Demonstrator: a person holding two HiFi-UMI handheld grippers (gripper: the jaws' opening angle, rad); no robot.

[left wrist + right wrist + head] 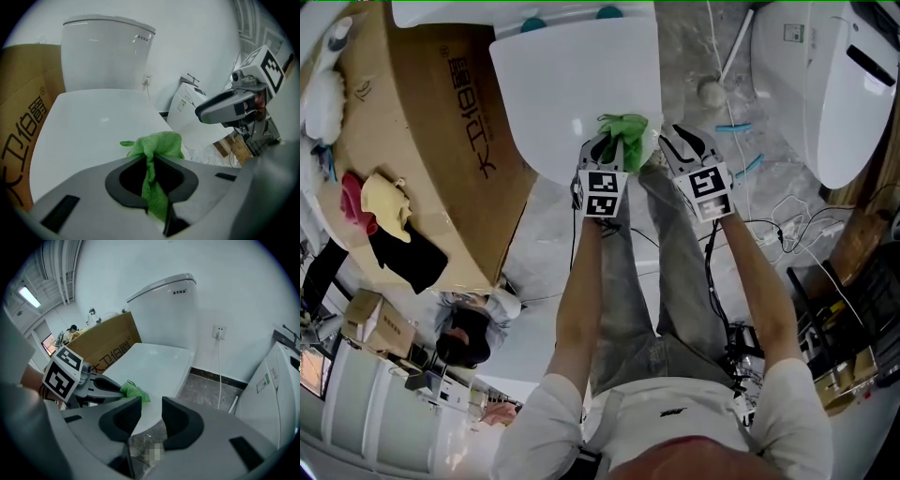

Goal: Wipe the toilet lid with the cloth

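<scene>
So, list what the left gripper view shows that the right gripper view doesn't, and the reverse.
Left only: how the green cloth runs down between the shut fingers of the left gripper. Right only: the fingers of the right gripper, apart and empty, plus a ceiling light. Both: that cloth, the white toilet lid, tank, cardboard box and wall socket.

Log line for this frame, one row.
left tool: shut on green cloth | cloth: at toilet lid front edge | right tool: open, empty, beside lid
</scene>
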